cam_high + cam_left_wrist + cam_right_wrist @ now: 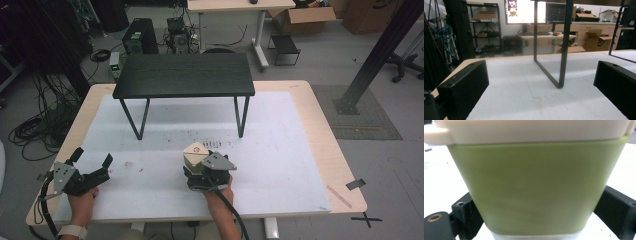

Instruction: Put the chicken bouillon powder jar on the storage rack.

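On white mat (280,165), green cup (536,185).

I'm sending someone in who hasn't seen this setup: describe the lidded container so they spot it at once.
Start at the black bench on the white table mat. In front of it, toward the person, the container sits between the right gripper's fingers. It is the only pale green thing there, with a cream lid.

A pale green tub (536,187) with a cream lid (529,130) stands upright. It sits on the white mat (280,165), in front of the black stand (184,75).
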A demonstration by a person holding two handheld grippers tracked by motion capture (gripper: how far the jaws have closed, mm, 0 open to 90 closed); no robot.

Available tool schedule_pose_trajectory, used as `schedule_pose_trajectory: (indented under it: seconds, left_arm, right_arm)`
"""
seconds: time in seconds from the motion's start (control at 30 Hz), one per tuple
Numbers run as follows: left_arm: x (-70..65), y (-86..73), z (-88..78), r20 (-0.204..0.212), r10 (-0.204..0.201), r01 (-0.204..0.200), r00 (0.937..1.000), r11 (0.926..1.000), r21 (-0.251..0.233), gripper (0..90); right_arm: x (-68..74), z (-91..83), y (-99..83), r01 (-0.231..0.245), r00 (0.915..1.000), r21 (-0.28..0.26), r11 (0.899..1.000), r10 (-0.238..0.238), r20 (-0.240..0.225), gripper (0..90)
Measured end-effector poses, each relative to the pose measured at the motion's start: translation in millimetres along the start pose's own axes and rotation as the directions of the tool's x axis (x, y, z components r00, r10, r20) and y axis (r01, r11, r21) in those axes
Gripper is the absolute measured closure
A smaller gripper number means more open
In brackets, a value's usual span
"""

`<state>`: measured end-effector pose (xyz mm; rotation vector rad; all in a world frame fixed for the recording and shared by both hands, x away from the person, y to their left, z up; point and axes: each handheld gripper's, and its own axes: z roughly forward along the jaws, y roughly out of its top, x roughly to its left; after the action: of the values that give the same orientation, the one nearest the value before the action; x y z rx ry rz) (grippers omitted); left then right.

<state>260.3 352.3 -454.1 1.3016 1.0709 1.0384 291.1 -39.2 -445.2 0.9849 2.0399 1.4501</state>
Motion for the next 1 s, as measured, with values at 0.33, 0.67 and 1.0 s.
schedule_pose_trajectory:
  seconds: [0.33,0.67,1.0]
  left_arm:
    - [0.1,0.0,-0.2,0.000,0.001,-0.001,1.0000,1.0000,0.000,0.2]
    - [0.2,0.0,-0.2,0.000,0.001,-0.001,1.0000,1.0000,0.000,0.2]
    - [0.2,0.0,-0.1,0.000,0.000,0.000,1.0000,1.0000,0.001,0.2]
  right_arm:
    - [-0.3,-0.4,-0.3,-0.008,0.9999,0.006,1.000,0.008,-0.011,14.4]
    - [0.0,-1.5,1.3,0.006,0.9997,0.012,1.000,-0.006,-0.022,21.6]
    - [2.2,-2.3,1.8,0.027,0.9992,0.004,1.000,-0.027,-0.029,27.9]
